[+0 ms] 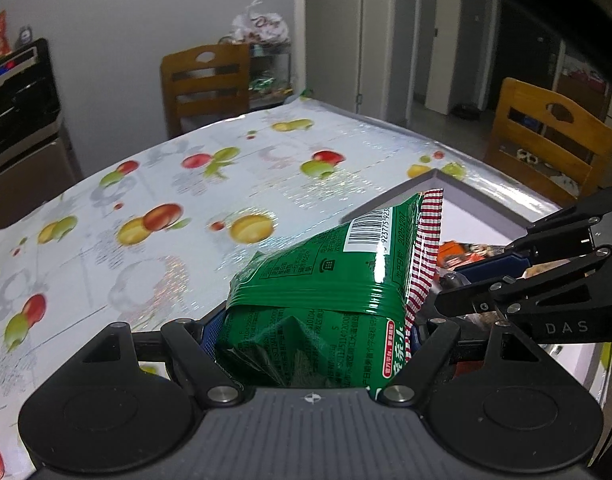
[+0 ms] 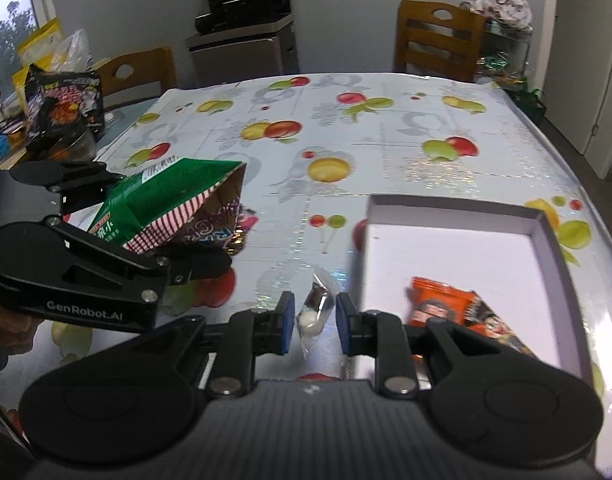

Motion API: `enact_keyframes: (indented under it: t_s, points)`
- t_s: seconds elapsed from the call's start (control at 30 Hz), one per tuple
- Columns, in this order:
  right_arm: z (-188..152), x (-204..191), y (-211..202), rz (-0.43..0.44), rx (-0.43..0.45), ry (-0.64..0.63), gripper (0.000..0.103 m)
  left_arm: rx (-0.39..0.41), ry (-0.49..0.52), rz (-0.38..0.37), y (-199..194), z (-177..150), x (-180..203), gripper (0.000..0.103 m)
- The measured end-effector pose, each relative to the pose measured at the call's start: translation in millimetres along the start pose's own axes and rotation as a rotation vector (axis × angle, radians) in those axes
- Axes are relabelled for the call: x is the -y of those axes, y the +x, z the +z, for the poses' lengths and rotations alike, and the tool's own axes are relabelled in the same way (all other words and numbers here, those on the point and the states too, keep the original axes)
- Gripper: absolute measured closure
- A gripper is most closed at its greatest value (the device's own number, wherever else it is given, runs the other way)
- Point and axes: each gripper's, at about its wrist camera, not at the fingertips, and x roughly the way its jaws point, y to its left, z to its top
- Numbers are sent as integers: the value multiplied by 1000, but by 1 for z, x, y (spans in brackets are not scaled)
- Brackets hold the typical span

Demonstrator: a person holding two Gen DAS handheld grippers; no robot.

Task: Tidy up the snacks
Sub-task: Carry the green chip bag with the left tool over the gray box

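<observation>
The right gripper (image 2: 314,322), pinching a clear-wrapped sweet (image 2: 314,312), hangs just left of the white box (image 2: 553,240), while the left gripper (image 1: 309,332) clamps the green bag (image 1: 321,280) further left.

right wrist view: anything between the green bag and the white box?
Yes: a small clear-wrapped candy hangs in the right claw, over bare tablecloth, between green bag and white box.

The left gripper (image 1: 311,332) tips downward with its jaws wide, squeezing a green bag (image 1: 317,292). The right gripper (image 2: 314,320) also tips downward, its jaws nearly together, pinching a small clear packet (image 2: 315,312).
</observation>
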Motion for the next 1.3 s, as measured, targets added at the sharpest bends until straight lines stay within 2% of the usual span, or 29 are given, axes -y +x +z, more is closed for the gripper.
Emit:
enact_keyframes:
  t_s: [0.67,1.3]
  points:
    - [-21,64,-42,-67,47,95,82,28,74,-67,17,30,61,24]
    - [-28,96,-54,-103,74,171,82,29,131,-101,30,43,85,24]
